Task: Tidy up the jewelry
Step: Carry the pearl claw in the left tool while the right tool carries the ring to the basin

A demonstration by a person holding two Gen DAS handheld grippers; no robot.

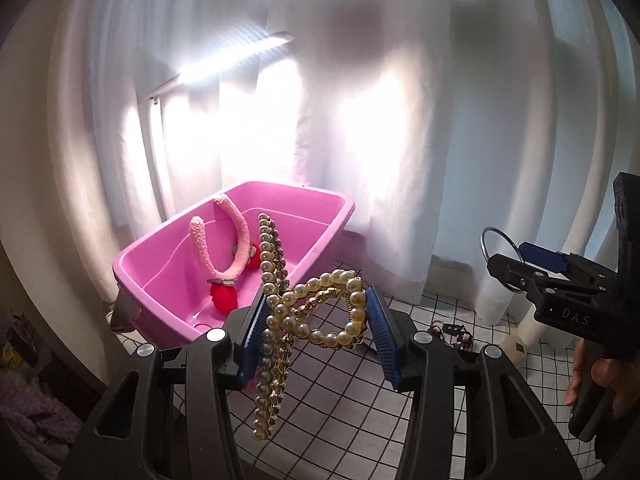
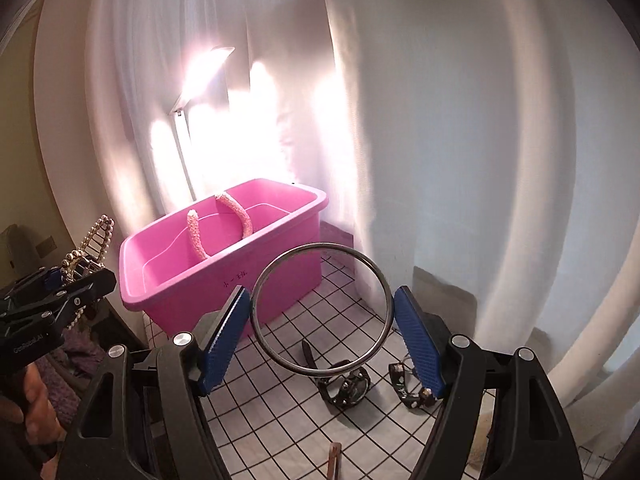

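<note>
1. Ahead, the pink bin (image 2: pixel 224 280) is sitting open, already holding a fuzzy pink headband (image 1: pixel 224 240).
2. Left gripper (image 1: pixel 316 328) is clamping the pearl headband (image 1: pixel 280 300) before the bin; release over its middle.
3. Right gripper (image 2: pixel 322 328) is pinching the metal bangle (image 2: pixel 320 312) near the bin; clear the rim first.

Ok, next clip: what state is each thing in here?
Left claw: shut on pearl headband.
Pearl headband: held in the air, one end hanging below the pads.
Right claw: shut on metal ring.
Metal ring: held upright between the pads.
Pink bin: open, fuzzy headband inside.
Lamp: on.
Watches: lying on the checked cloth.
</note>
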